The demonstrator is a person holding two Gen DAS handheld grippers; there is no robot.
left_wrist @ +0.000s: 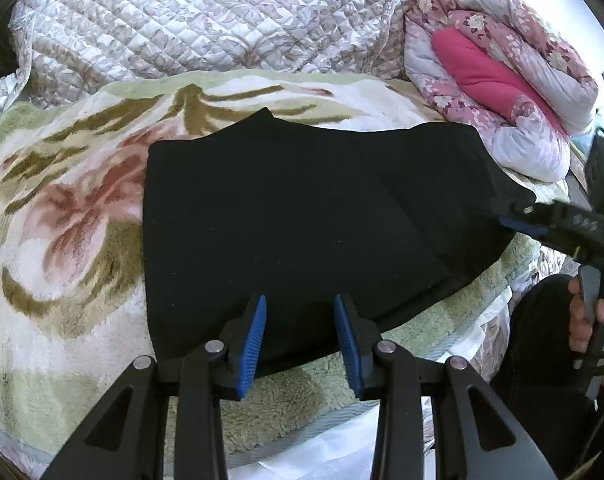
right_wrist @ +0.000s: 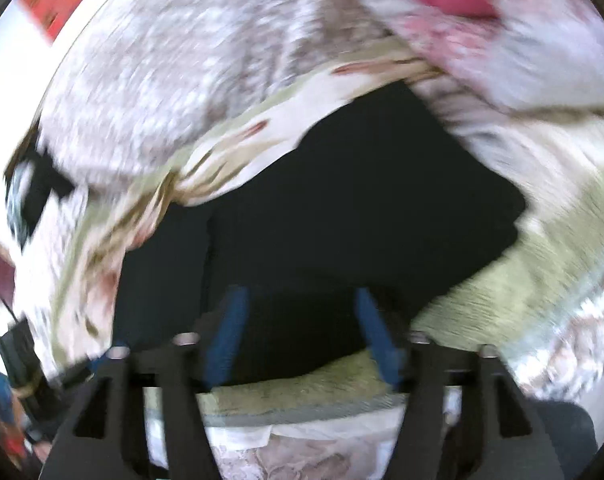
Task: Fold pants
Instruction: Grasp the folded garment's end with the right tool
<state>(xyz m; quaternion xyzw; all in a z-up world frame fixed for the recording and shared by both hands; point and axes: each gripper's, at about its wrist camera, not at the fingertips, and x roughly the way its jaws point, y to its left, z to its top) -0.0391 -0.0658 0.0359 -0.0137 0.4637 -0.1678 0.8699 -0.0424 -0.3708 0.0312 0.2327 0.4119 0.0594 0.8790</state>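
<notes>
Closest in, the left gripper hangs with its blue pads spread wide, holding nothing, just over the near edge of the black pants. The pants lie folded and flat on the flowered fleece blanket, toward its right side, their near hem just short of the blanket's front edge. The right gripper, jaws apart and empty in its own blurred view, sits at the pants' right edge. Bare blanket runs broad to the left of the pants. A quilted coverlet lies at the far edge, a rolled pink floral comforter at the far right corner. No writing is legible anywhere.
</notes>
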